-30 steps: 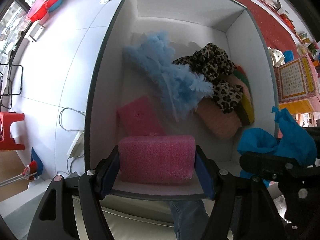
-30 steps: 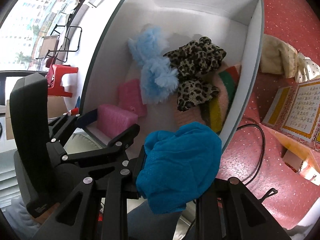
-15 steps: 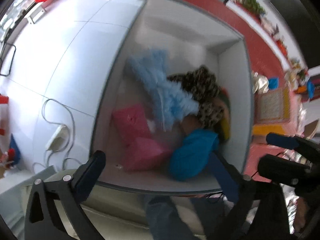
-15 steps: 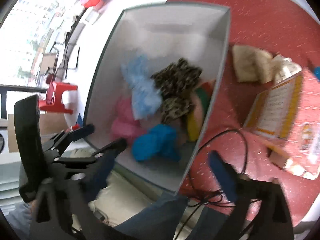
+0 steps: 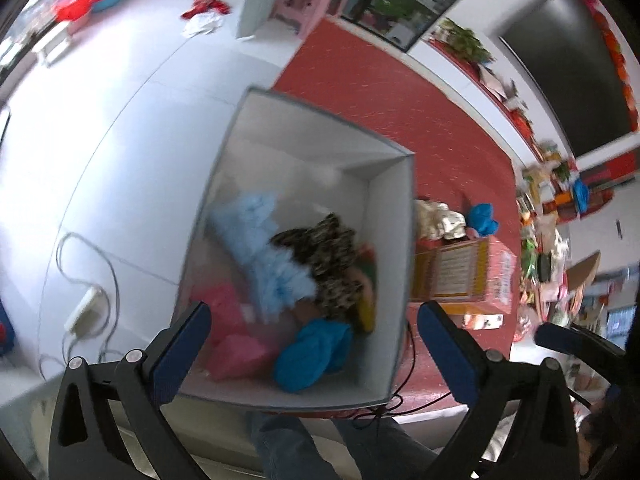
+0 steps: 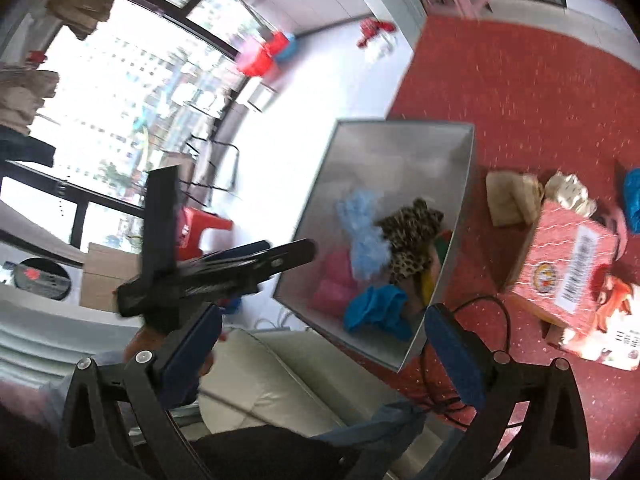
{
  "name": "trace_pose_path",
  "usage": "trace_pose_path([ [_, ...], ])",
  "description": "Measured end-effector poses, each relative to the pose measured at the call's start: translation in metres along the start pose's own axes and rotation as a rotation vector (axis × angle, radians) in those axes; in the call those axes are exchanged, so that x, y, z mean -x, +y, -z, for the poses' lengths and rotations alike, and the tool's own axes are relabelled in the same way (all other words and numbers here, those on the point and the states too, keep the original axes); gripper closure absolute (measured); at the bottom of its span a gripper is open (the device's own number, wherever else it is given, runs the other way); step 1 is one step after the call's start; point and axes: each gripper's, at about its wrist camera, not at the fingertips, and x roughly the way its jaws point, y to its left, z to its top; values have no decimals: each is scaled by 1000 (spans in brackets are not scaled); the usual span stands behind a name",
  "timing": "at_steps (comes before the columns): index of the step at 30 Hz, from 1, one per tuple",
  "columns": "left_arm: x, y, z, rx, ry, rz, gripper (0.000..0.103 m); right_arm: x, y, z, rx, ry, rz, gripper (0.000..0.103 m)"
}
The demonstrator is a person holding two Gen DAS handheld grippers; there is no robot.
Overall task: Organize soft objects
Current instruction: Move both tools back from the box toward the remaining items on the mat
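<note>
Holding both tools above the white box (image 5: 384,240), we have the left gripper (image 5: 314,344) and right gripper (image 6: 322,344) with fingers spread wide and nothing between them. Inside the box lie the pink sponge (image 5: 236,354), blue cloth (image 5: 314,350), light-blue fluffy piece (image 5: 272,248) and leopard-print fabric (image 5: 324,256).

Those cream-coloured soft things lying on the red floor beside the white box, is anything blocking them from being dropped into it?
Nothing visible does. The white box is open at the top, and the cream soft things lie on bare red floor just outside its side wall. A pink carton sits beside them, on the side away from the box.
</note>
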Motion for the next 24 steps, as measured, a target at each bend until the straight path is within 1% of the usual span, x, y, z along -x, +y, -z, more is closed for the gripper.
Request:
trace_pose_path([
  [3, 0, -32, -11, -79, 3, 5, 0, 30, 0, 6, 9, -42, -34, 1],
  [6, -4, -67, -24, -151, 14, 3, 0, 61, -11, 15, -19, -82, -65, 1],
  [8, -8, -87, -31, -194, 18, -3, 0, 81, -24, 20, -69, -122, -61, 1],
  [9, -12, -104, -37, -229, 22, -9, 0, 89, -32, 22, -98, -139, -60, 1],
  [11, -18, -123, -43, -272, 31, -11, 0, 110, -55, 25, -170, -195, -31, 1],
  [13, -33, -150, -54, -323, 61, -32, 0, 126, -79, 24, -242, -246, 12, 1],
  [15, -50, -173, -66, -354, 99, -44, 0, 138, -108, 22, -326, -273, 86, 1],
  [16, -56, -180, -70, -358, 114, -37, 0, 141, -129, 19, -375, -280, 134, 1],
  [17, -63, -188, -75, -356, 132, -25, 0, 141, -144, 15, -407, -273, 179, 1],
  [19, -75, -201, -83, -358, 157, -31, 0, 136, -178, 6, -472, -245, 292, 1],
  [21, -89, -213, -90, -361, 180, -58, 0, 126, -203, -3, -510, -213, 345, 1],
  [24, -109, -222, -96, -346, 225, -90, 0, 105, -239, -20, -519, -159, 386, 1],
])
